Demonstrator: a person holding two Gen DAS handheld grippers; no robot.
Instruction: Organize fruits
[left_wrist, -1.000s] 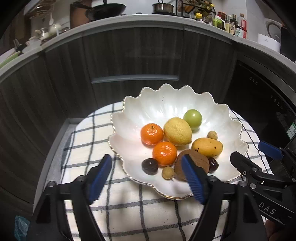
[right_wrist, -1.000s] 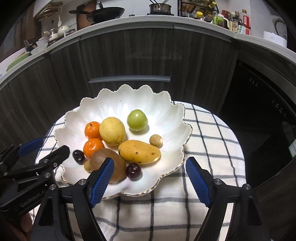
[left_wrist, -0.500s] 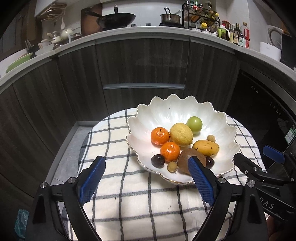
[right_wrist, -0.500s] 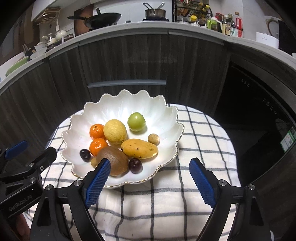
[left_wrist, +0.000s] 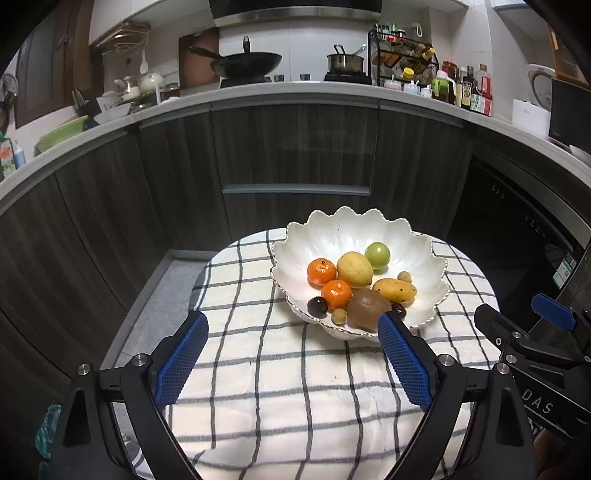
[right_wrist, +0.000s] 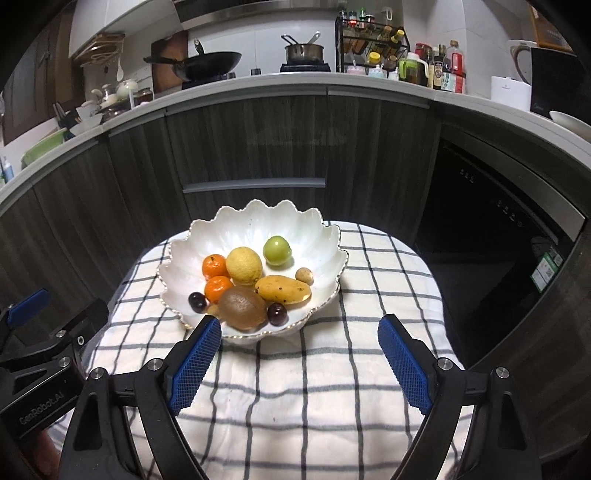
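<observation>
A white scalloped bowl (left_wrist: 332, 229) (right_wrist: 236, 225) stands on a checked cloth (left_wrist: 280, 369) (right_wrist: 332, 387). In it lie two oranges (left_wrist: 322, 271), a lemon (left_wrist: 354, 268), a green fruit (left_wrist: 377, 254), a mango (left_wrist: 393, 290), a kiwi (left_wrist: 368, 308), dark plums (left_wrist: 317, 306) and small tan fruits (left_wrist: 339, 316). My left gripper (left_wrist: 291, 358) is open and empty, held back from the bowl's near-left side. My right gripper (right_wrist: 300, 360) is open and empty, in front of the bowl's near rim.
Dark wood cabinets (left_wrist: 295, 155) curve behind the round table. A counter (left_wrist: 295, 92) above holds a wok, a pot, bottles and dishes. A dark oven front (right_wrist: 498, 221) stands to the right. Floor shows at the table's left (left_wrist: 155, 295).
Both grippers have pulled back and up from the bowl. The bowl looks smaller and farther, and more cloth and kitchen counter show. The fruits have not moved.
</observation>
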